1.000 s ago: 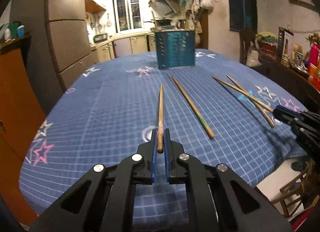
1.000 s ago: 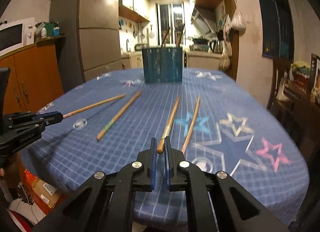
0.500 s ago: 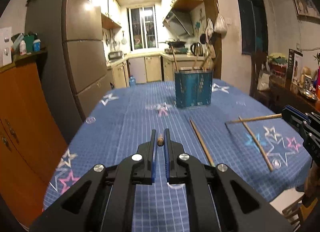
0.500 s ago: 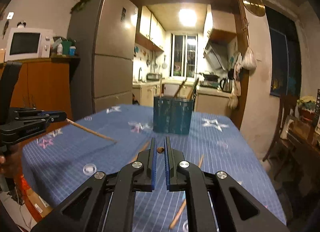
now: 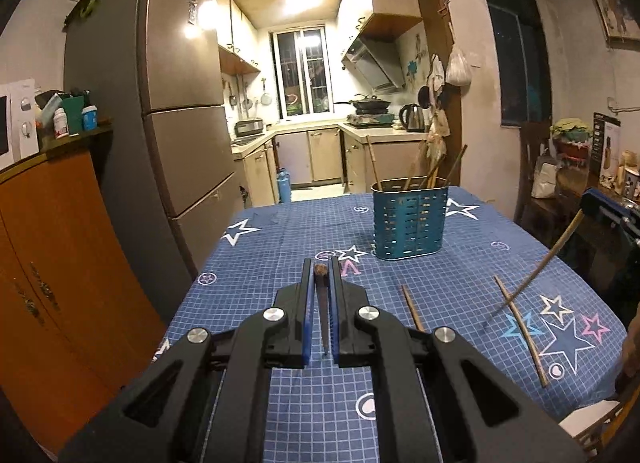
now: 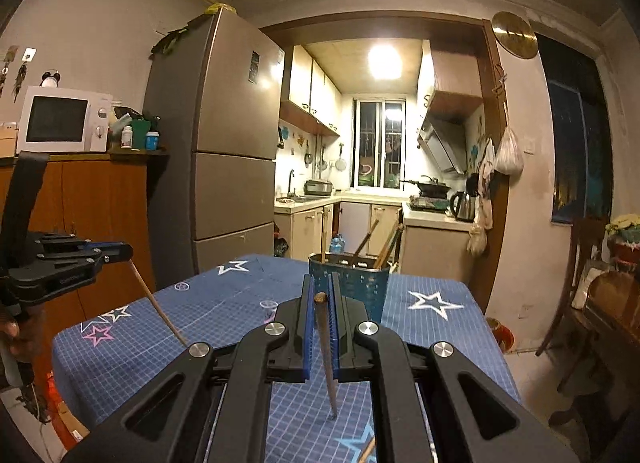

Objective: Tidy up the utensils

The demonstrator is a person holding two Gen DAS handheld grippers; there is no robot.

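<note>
While both chopsticks lay flat on the blue star-print tablecloth (image 5: 256,263) a second ago, each now hangs tip-down in the air, lifted off the cloth. The left gripper (image 5: 321,275) is closed narrow on the thick end of one chopstick (image 5: 322,315), which dangles beneath its fingers; the right gripper (image 6: 321,295) pinches a second chopstick (image 6: 327,351) the same way. That means pickup is done for this pair, and the carry to the teal perforated holder (image 5: 409,219) is likely next. The holder stands straight ahead of the right gripper and ahead and slightly right of the left one, already holding several sticks that lean outward. Two more chopsticks (image 5: 520,335) lie on the cloth to the right of the left gripper, one running under the other gripper's hanging stick. The room between grippers and holder is open cloth with nothing upright in the way. The leaning sticks in the holder crowd its mouth, so the tips probably need a steep entry. The near table edge sits just below both grippers.
</note>
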